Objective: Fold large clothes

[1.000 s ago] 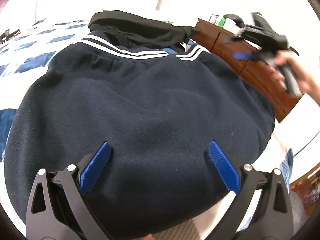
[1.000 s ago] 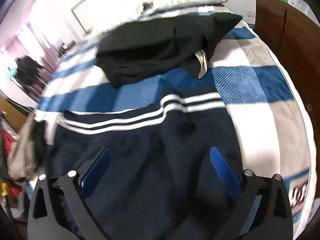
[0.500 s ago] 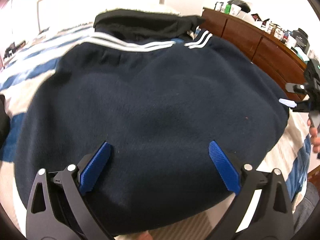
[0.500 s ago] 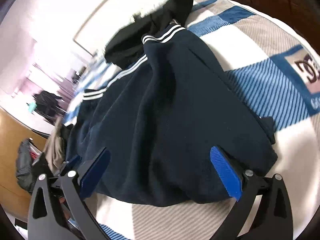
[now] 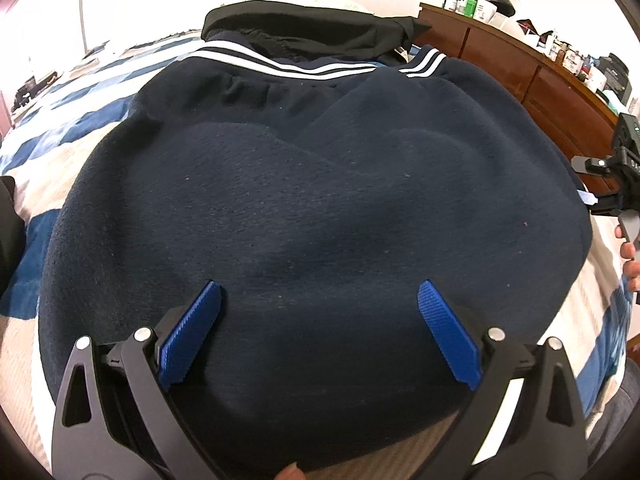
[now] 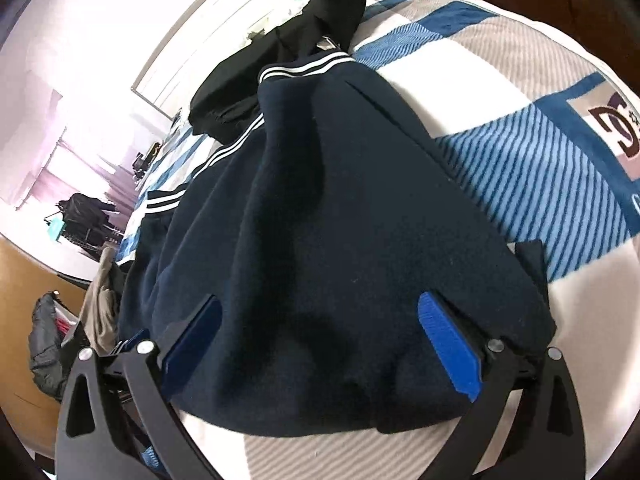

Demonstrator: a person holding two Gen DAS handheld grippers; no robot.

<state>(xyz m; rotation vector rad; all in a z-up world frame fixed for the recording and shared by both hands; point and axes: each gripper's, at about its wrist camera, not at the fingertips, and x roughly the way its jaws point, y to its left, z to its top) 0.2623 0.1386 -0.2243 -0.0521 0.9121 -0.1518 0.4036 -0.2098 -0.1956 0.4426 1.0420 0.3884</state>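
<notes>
Your left gripper (image 5: 318, 328) hangs with its jaws spread wide over the near hem of the navy sweatshirt (image 5: 320, 200), gripping nothing; the garment lies on the striped bedspread (image 5: 48, 152), its white-striped band toward the black garment (image 5: 304, 36) at the far end. Your right gripper (image 6: 318, 336) is likewise spread apart and empty at the near right corner. If either pinches only the top layer, the fold will likely bunch or drag askew. The left view alone shows the wooden dresser (image 5: 532, 80); the right view alone shows the sweatshirt's right edge on the bedspread.
</notes>
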